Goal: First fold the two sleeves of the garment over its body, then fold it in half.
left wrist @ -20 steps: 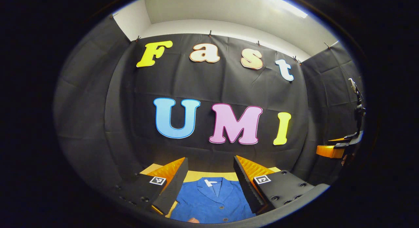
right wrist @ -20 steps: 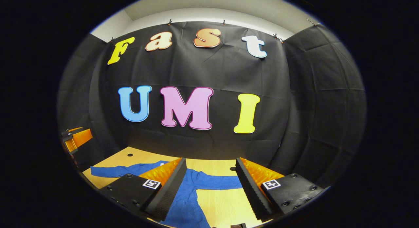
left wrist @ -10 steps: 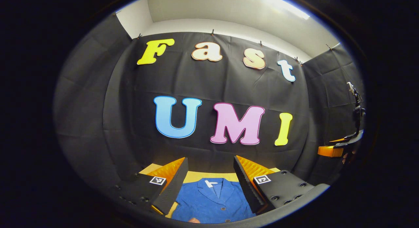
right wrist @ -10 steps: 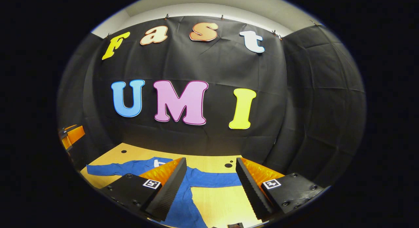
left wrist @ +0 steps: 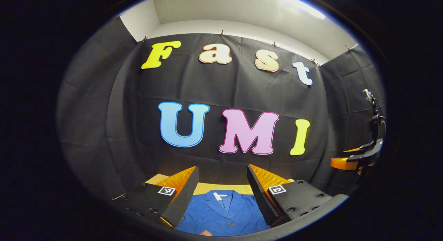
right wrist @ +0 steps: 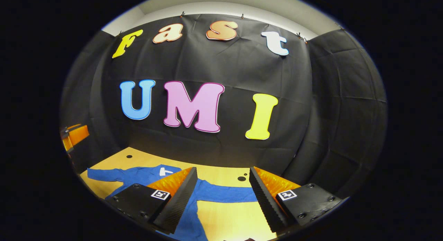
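Note:
A blue button-up garment (right wrist: 188, 220) lies flat on the wooden table (right wrist: 228, 216), collar and white tag (right wrist: 165, 171) toward the wall. Both sleeves are spread out sideways: one sleeve (right wrist: 226, 196) runs between the right gripper's fingers, the other sleeve (right wrist: 104, 174) reaches the far left. My right gripper (right wrist: 223, 171) hovers open above that side with nothing held. In the left gripper view the garment's collar and buttoned front (left wrist: 223, 215) show between the fingers of my open left gripper (left wrist: 222, 171), which is above it and empty.
The black cloth wall stands close behind the table's far edge. Small dark holes (right wrist: 241, 178) mark the tabletop. The right gripper (left wrist: 346, 162) appears at the far right of the left gripper view, and the left gripper (right wrist: 74, 135) at the far left of the right gripper view.
Both grippers have drifted slightly and stay open. The right gripper view now takes in more of the table and the far sleeve. The garment has not moved.

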